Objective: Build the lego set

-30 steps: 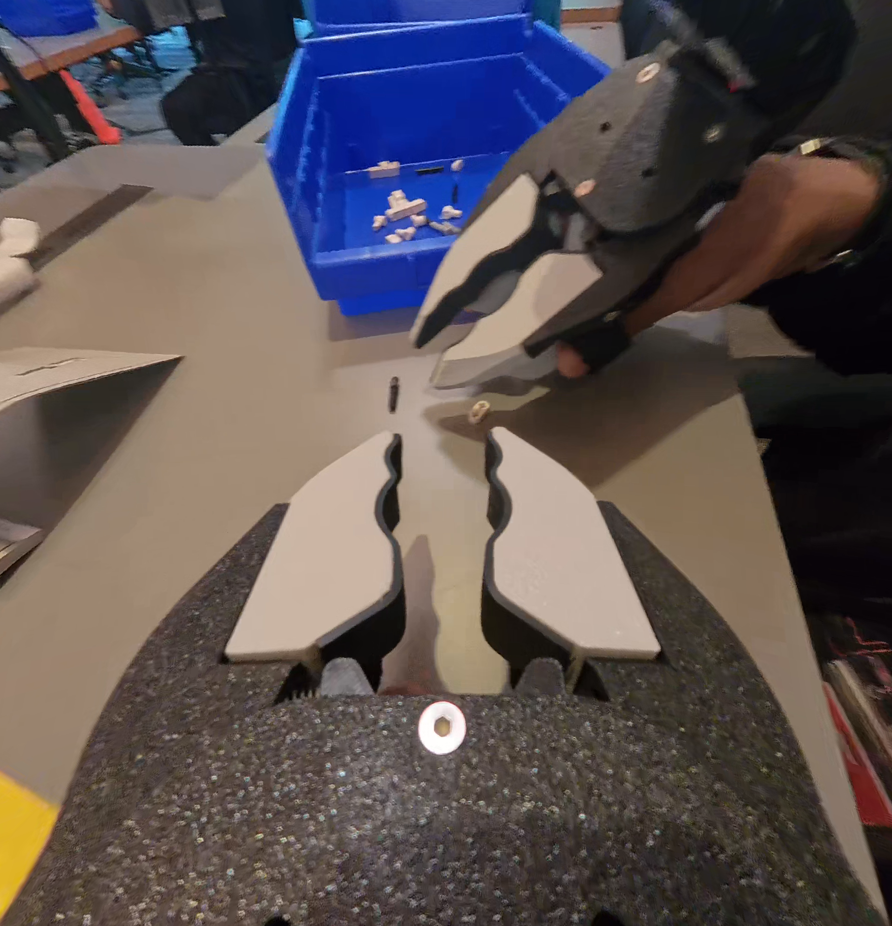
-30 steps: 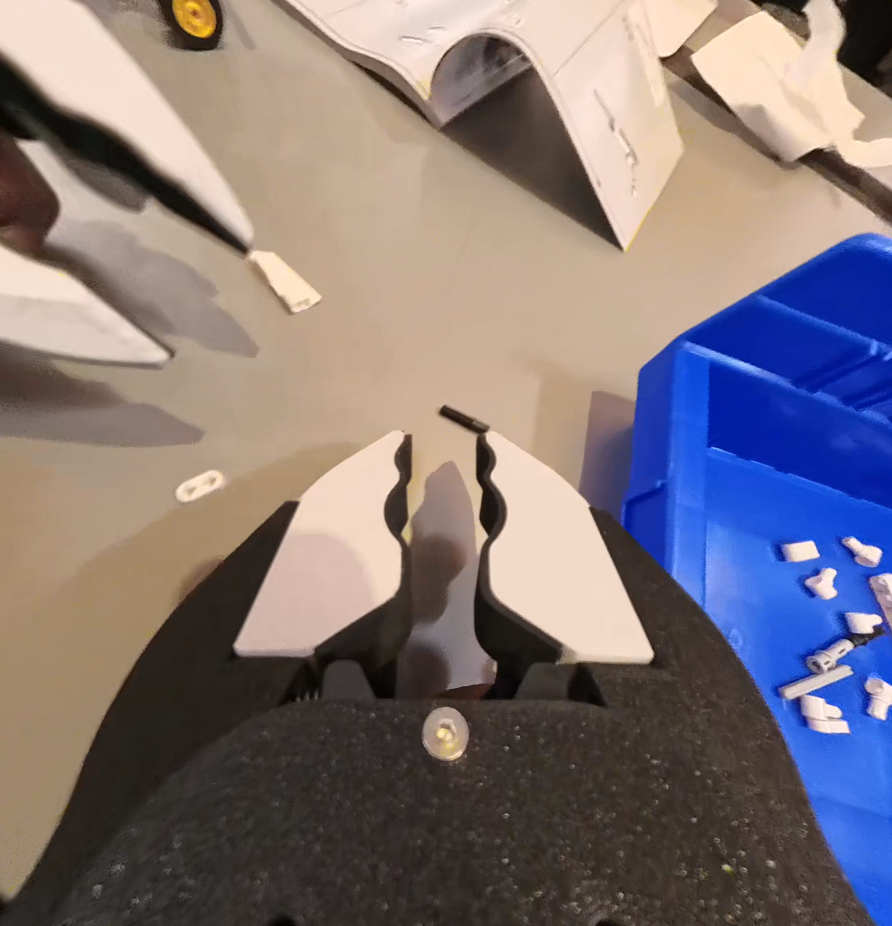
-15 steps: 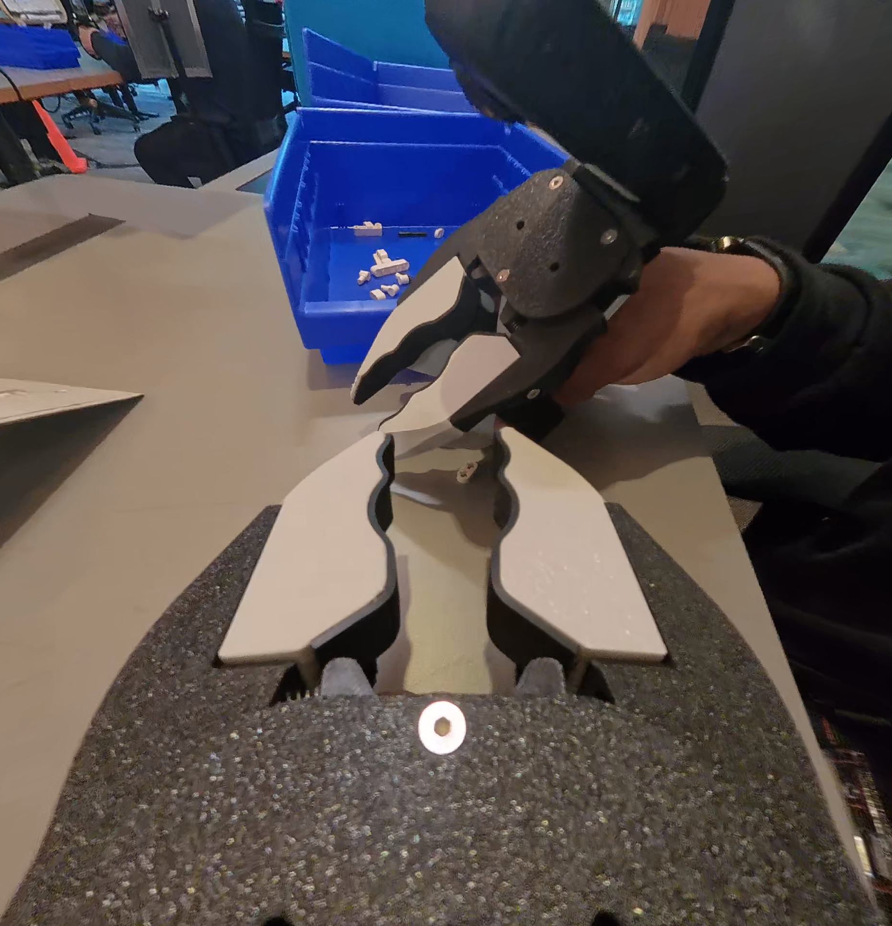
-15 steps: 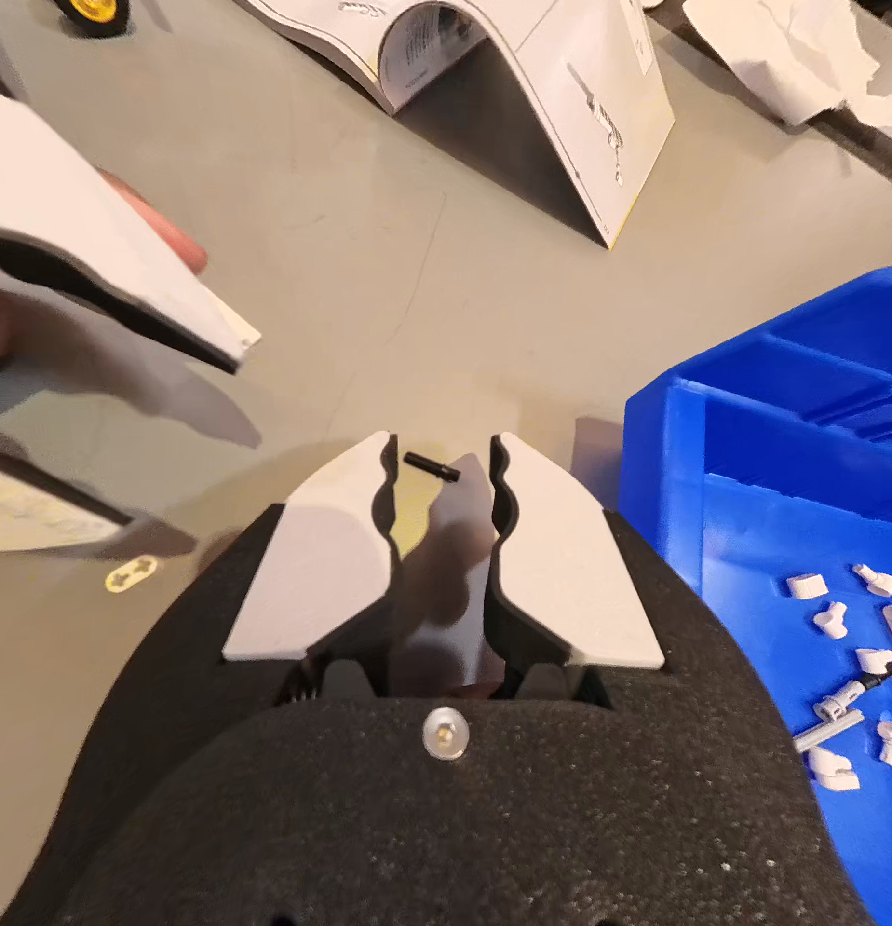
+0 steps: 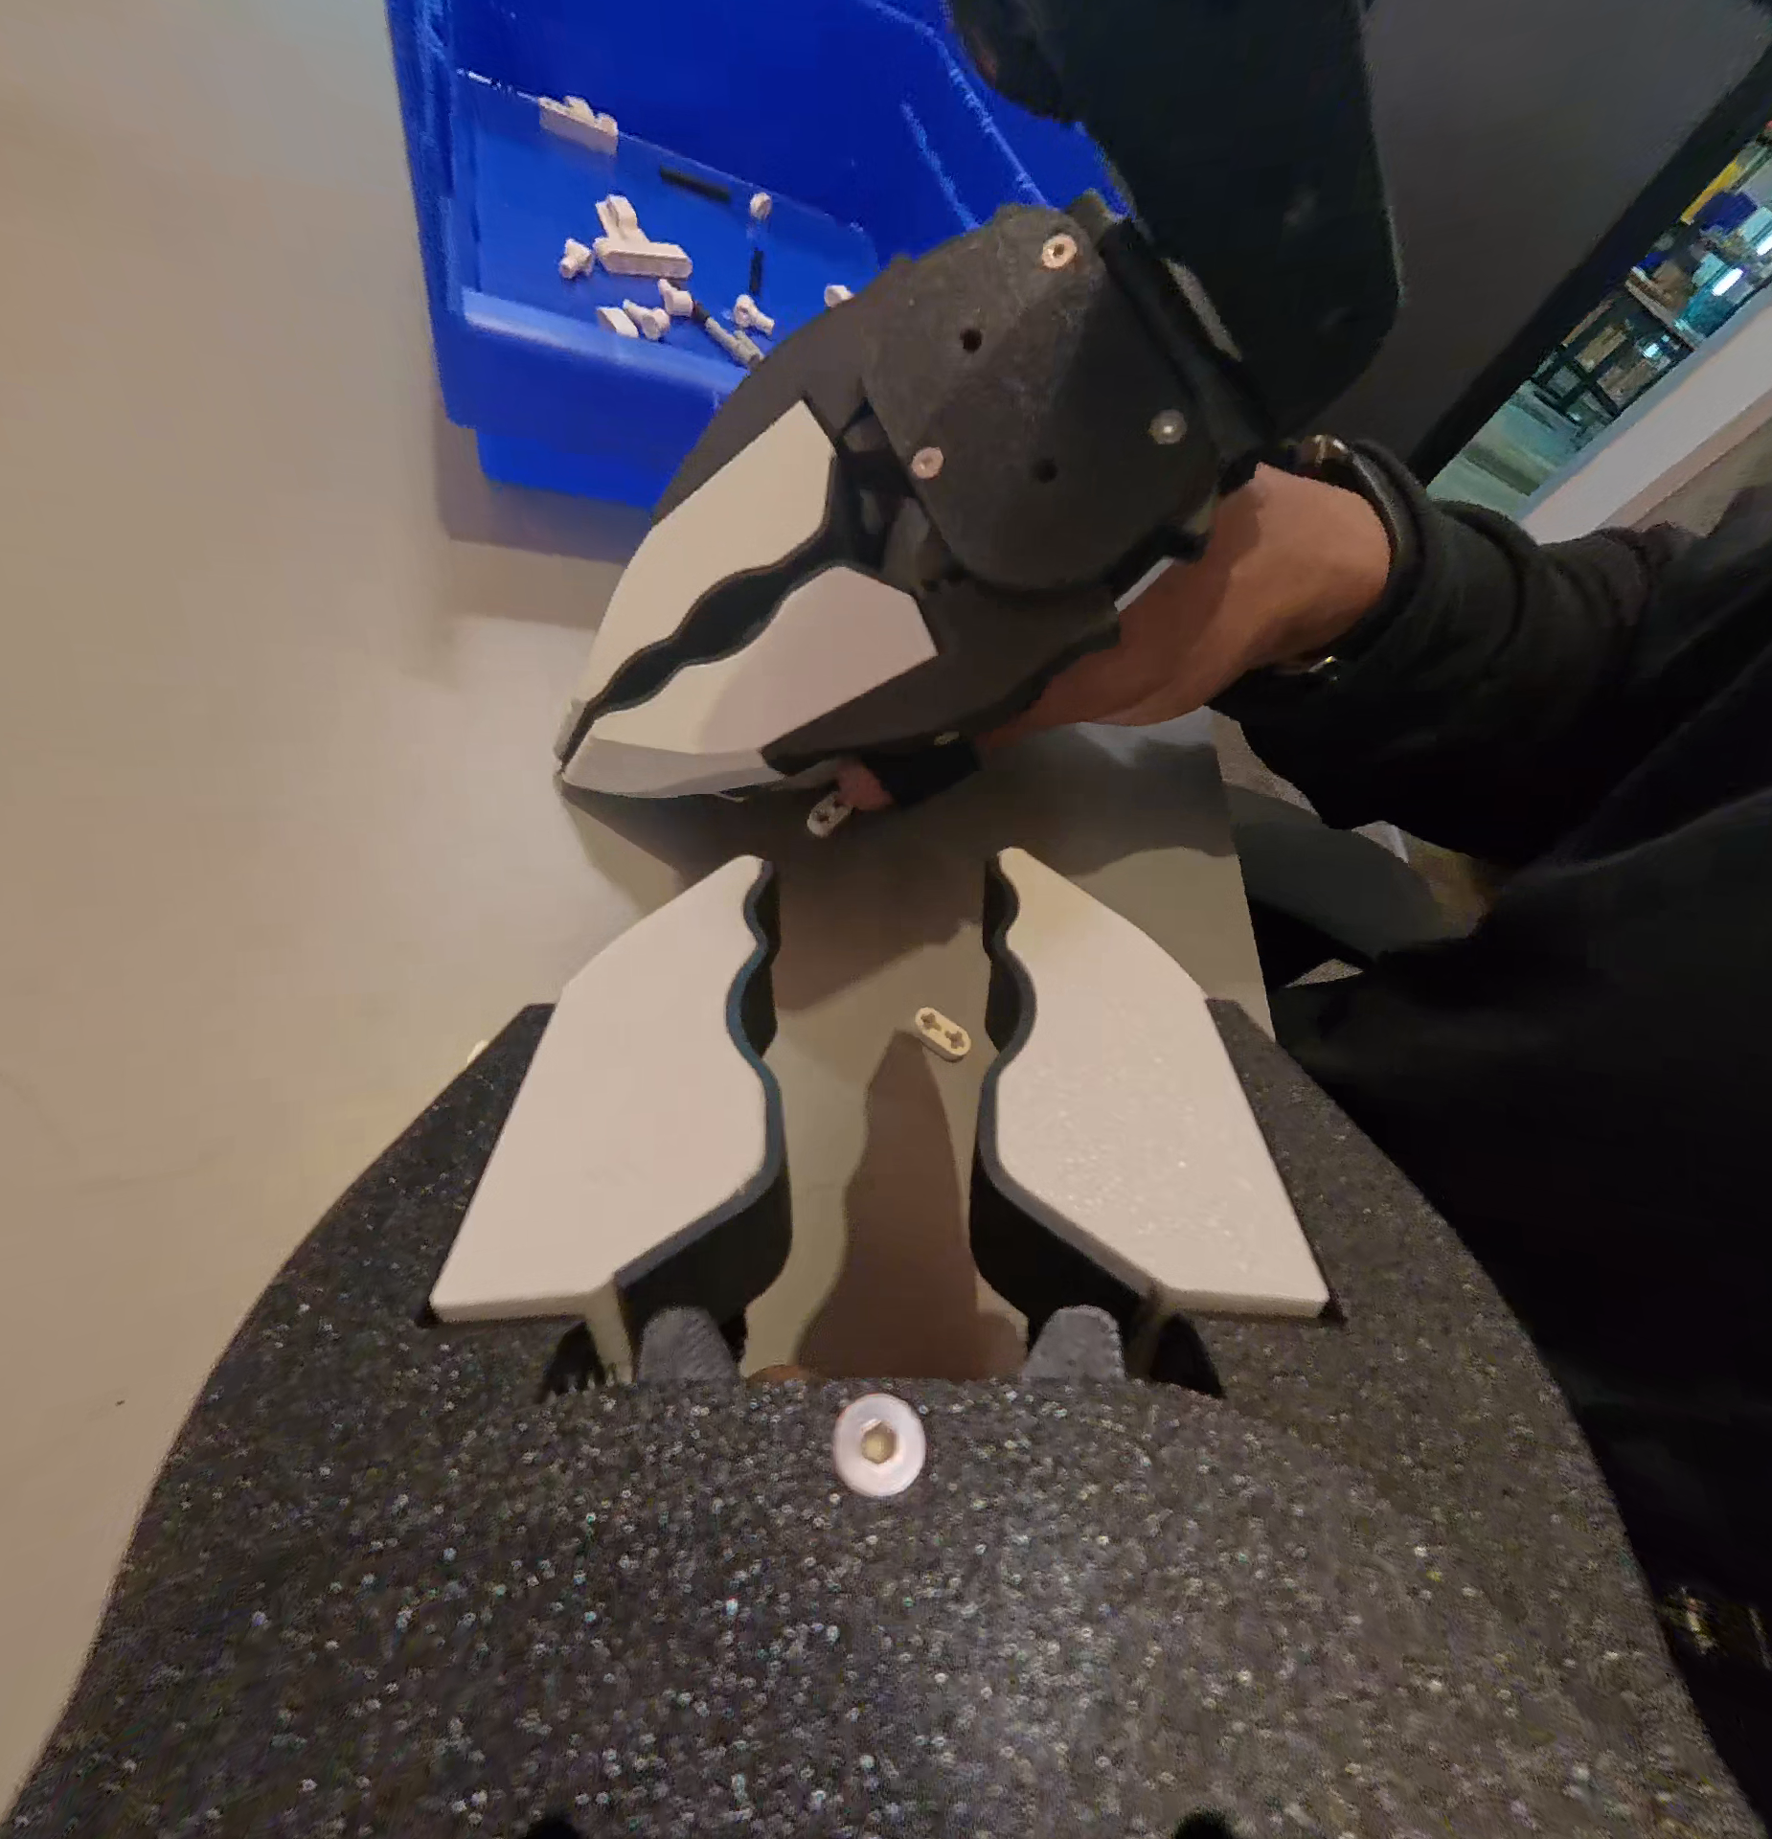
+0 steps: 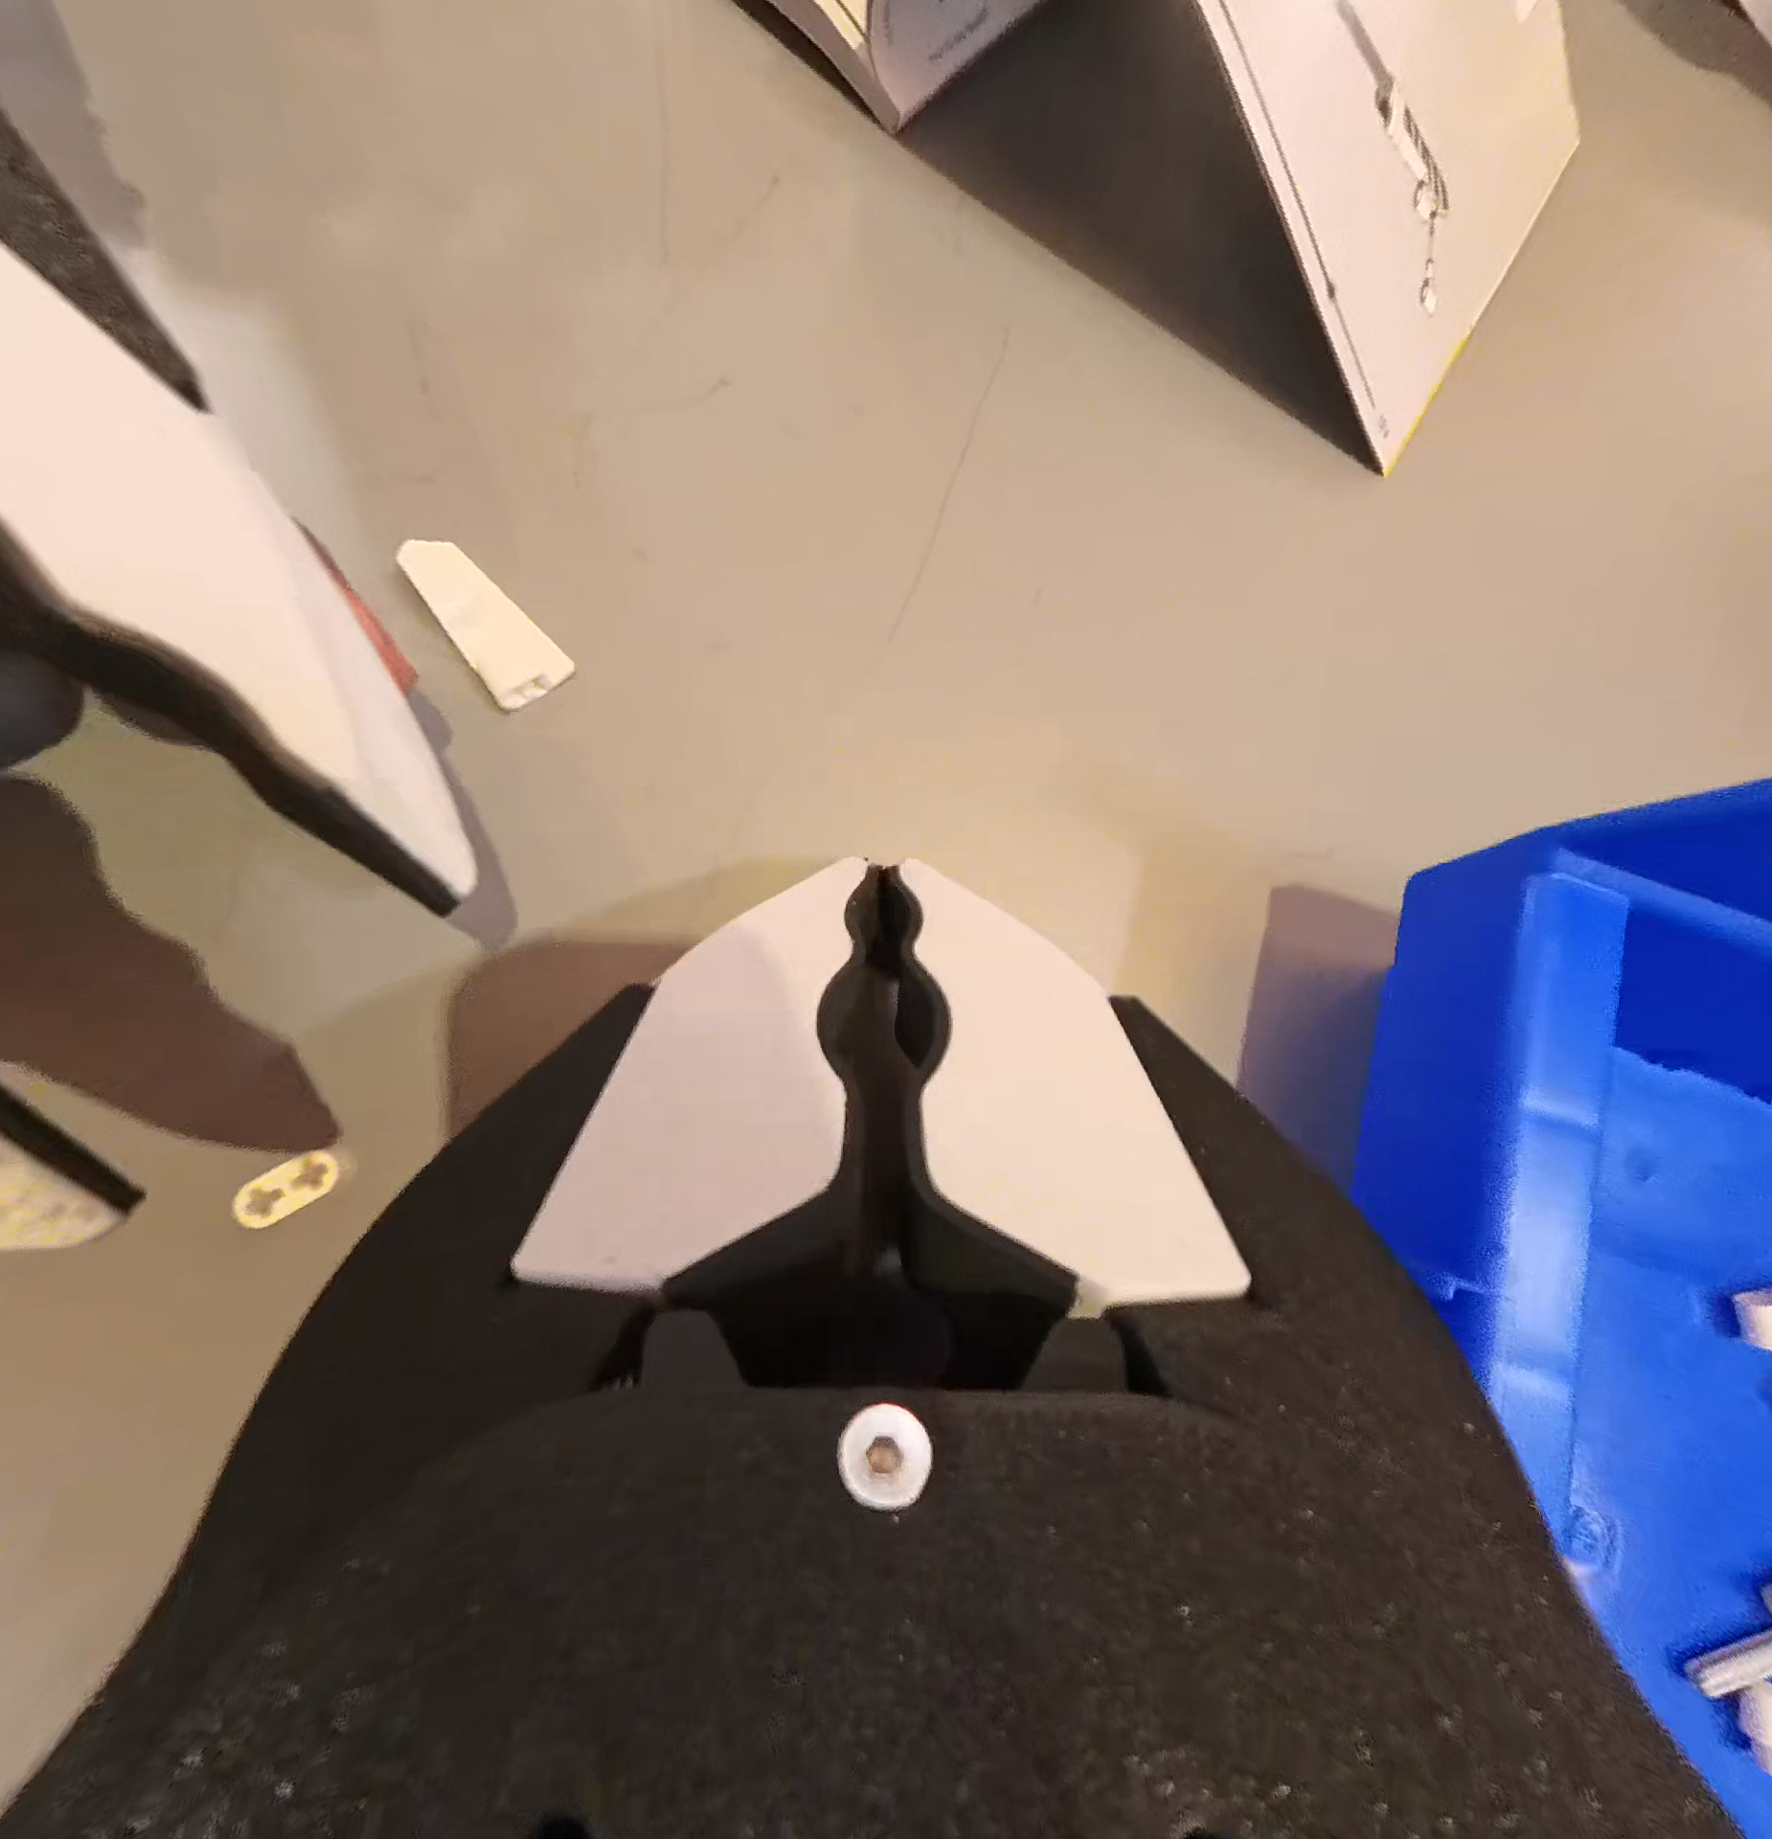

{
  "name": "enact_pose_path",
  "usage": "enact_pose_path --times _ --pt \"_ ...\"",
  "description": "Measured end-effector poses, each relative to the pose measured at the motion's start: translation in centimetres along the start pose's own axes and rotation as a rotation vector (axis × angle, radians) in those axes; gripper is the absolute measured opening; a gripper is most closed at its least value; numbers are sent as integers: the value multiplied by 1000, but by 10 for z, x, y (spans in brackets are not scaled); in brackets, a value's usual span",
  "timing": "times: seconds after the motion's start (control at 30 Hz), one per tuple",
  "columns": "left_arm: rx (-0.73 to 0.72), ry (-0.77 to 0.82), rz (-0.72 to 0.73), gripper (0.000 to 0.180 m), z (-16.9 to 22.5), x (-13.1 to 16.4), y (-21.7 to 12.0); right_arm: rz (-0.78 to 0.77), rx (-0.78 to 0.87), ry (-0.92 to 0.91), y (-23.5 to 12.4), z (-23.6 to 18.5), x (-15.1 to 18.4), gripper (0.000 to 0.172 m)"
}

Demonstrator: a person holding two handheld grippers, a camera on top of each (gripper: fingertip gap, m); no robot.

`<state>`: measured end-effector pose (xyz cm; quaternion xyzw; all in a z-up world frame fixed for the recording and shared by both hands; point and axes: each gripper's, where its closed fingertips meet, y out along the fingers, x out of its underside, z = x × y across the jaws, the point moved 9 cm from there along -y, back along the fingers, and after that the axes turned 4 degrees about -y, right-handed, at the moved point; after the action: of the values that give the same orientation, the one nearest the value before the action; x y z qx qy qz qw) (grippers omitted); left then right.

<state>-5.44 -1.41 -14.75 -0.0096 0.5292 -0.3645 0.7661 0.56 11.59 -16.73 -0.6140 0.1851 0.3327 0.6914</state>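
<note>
In the left wrist view, the left tongs (image 5: 877,876) stand apart just above the grey desk (image 5: 215,796), their pads clear of a small beige two-hole link (image 5: 942,1033) that lies flat between them, close to the right-hand finger. Ahead, the right tongs (image 5: 576,748) point down at the desk with their tips together, held by a person's hand (image 5: 1250,607). A second small beige piece (image 5: 827,816) lies under them by a fingertip. Behind stands a blue bin (image 5: 564,398) of small pale parts. In the right wrist view, the right tongs (image 6: 880,868) are closed tip to tip. Whether anything is pinched there cannot be told. The blue bin (image 6: 1579,995) is just to the right. To the left the open left tongs (image 6: 295,1045) show, blurred, with the two-hole link (image 6: 290,1189) on the desk (image 6: 862,498) beside them, a flat pale wedge piece (image 6: 484,627) farther off, and a tented open booklet (image 6: 1360,199) beyond.
</note>
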Motion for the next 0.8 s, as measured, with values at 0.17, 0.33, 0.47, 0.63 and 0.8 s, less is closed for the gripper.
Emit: enact_pose_path --times 0.17,0.33,0.47,0.63,0.8 --pt "16 15 23 39 2 3 -3 28 13 4 -1 0 1 1" --pt "21 44 41 39 4 5 -5 41 43 -39 -19 -12 -4 33" --pt "17 73 54 39 8 6 -7 120 77 47 -76 -8 -14 39" --pt "4 141 39 39 14 9 -6 101 609 302 -193 99 27 47" --pt "-26 204 21 39 20 12 -3 -88 470 757 -199 176 132 79"
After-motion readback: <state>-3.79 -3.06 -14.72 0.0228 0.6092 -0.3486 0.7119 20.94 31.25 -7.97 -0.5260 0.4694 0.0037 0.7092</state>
